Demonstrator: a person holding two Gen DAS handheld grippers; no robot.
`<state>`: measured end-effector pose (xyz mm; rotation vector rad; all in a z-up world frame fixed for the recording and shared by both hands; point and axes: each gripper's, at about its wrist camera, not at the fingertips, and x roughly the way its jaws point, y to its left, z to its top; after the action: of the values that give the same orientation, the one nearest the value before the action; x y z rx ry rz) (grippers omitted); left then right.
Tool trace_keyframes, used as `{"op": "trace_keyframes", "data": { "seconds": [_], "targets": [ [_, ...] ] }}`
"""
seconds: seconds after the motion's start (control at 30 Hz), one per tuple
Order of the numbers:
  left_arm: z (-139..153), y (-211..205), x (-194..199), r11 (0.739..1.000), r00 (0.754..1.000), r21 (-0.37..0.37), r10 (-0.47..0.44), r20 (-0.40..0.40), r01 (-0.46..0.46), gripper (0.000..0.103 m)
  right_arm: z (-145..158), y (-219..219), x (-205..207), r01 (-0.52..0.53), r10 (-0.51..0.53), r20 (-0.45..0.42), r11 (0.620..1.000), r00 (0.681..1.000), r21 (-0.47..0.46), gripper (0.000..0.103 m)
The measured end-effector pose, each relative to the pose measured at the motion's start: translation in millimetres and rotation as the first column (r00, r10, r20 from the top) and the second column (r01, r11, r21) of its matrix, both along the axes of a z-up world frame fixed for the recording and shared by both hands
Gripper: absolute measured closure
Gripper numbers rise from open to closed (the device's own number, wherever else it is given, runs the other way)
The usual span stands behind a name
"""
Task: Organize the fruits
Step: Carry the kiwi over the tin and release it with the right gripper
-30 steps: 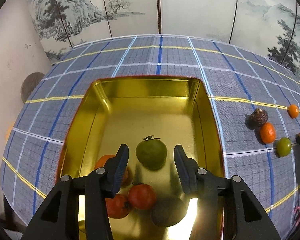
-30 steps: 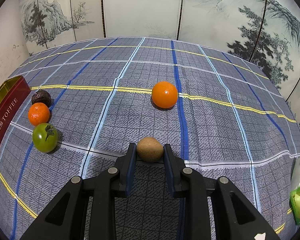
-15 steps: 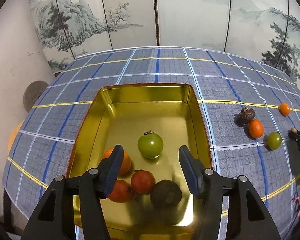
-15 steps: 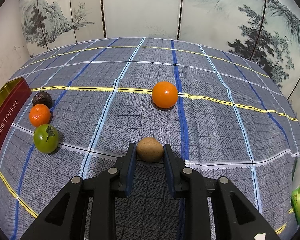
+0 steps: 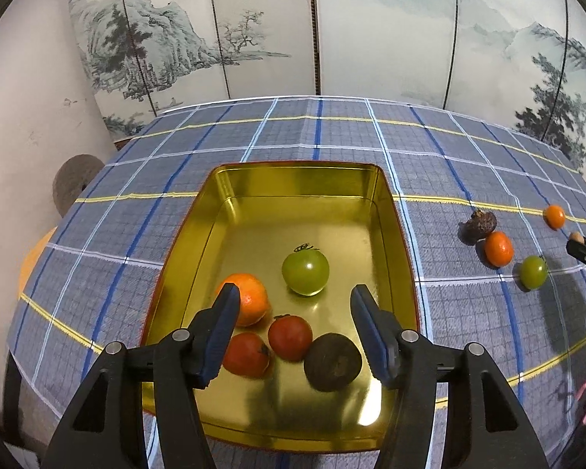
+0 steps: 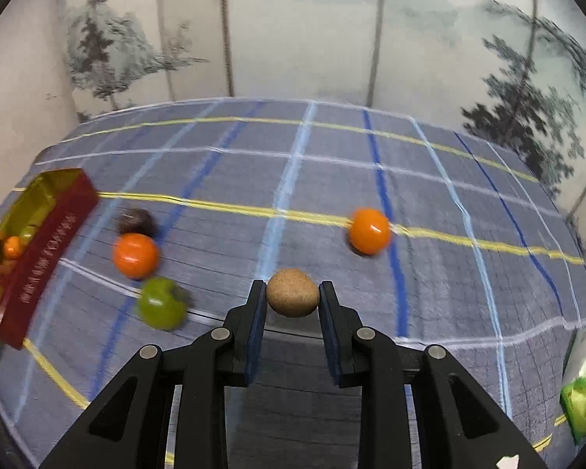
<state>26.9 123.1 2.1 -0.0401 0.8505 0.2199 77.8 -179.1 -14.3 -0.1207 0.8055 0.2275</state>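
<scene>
In the left wrist view a gold tin [image 5: 394, 234] holds a green tomato [image 5: 304, 273], an orange [image 5: 250, 301], two red tomatoes [image 5: 290, 336] and a dark fruit [image 5: 332, 355]. My left gripper [image 5: 295, 293] hangs open above them, holding nothing. My right gripper [image 6: 293, 293] is shut on a tan round fruit [image 6: 292, 292], lifted off the cloth. Under it on the cloth lie a dark fruit [image 6: 136, 222], a mandarin [image 6: 136, 255], a green tomato [image 6: 162, 308] and an orange [image 6: 369, 230]. The tin's red wall [image 6: 43, 250] shows at the left.
A plaid cloth [image 5: 332, 133] covers the table, with a painted screen [image 5: 371, 27] behind it. A green packet [image 6: 584, 398] lies at the right edge. A round grey object [image 5: 74, 183] stands beyond the table's left edge. My right gripper [image 5: 584, 250] shows at the left wrist view's far right.
My left gripper has opened wider and drawn back and up from the tin, leaving the green tomato there. My right gripper has risen with the tan fruit, and the tin has come further into its view.
</scene>
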Motion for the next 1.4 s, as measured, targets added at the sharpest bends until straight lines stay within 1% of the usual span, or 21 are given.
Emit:
{"op": "trace_keyframes", "data": {
  "seconds": [0.13,0.27,0.47,0.73,0.9,1.07,1.4],
  "targets": [
    [3,4,-6,1.0,1.0,-0.008,0.014,0.006,-0.014,0.043,14,35,-6,-0.089,0.088,0.016,0.996,0.996,0.015,0.078],
    [6,14,-15,0.999,0.999,-0.033,0.037,0.015,-0.037,0.043,22,74,-16,-0.186,0.185,0.018,0.982,0.983,0.036,0.078],
    [10,39,-34,0.993,0.994,-0.064,0.106,0.026,-0.104,0.04,32,134,-30,-0.323,0.322,0.021,0.943,0.946,0.074,0.078],
    [9,73,-54,0.978,0.981,-0.082,0.195,0.022,-0.193,0.04,31,202,-39,-0.449,0.449,0.019,0.89,0.893,0.082,0.078],
    [6,86,-62,0.97,0.974,-0.089,0.227,0.01,-0.225,0.04,21,236,-41,-0.499,0.5,-0.005,0.864,0.866,0.068,0.078],
    [2,97,-69,0.964,0.968,-0.092,0.25,-0.002,-0.25,0.04,9,258,-42,-0.527,0.528,-0.036,0.849,0.848,0.045,0.078],
    [-4,105,-74,0.959,0.965,-0.101,0.263,-0.022,-0.264,0.04,-7,282,-35,-0.544,0.542,-0.075,0.839,0.837,0.001,0.078]
  ]
}}
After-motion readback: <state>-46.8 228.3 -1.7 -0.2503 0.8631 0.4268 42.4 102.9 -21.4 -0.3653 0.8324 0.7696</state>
